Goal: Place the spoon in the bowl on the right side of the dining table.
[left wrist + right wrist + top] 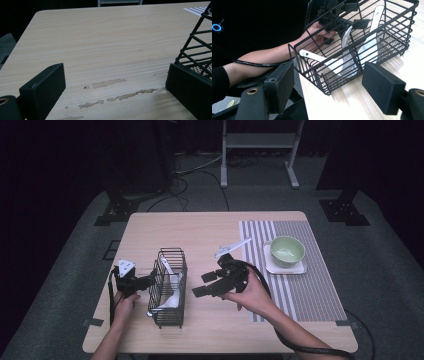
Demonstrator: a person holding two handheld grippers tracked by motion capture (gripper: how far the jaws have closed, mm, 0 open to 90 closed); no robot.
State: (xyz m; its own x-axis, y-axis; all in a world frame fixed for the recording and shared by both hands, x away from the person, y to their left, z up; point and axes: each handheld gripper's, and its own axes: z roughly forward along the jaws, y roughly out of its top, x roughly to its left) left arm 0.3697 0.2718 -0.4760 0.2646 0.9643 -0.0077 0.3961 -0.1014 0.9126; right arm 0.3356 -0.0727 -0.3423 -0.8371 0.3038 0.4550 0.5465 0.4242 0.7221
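Three white spoons (347,62) already sit in the wire basket (170,287); right gripper (210,287) gapes empty beside it, left gripper (145,282) spread open alongside.

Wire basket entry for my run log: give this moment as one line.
left tool: open, at basket side | right tool: open, empty | wire basket: three white spoons inside

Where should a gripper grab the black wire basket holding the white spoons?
Probably the black wire basket at its top rim wire, from above with jaws astride one long side: the walls stand upright and open. The white plastic spoons lean inside, so the right gripper should avoid their handles.
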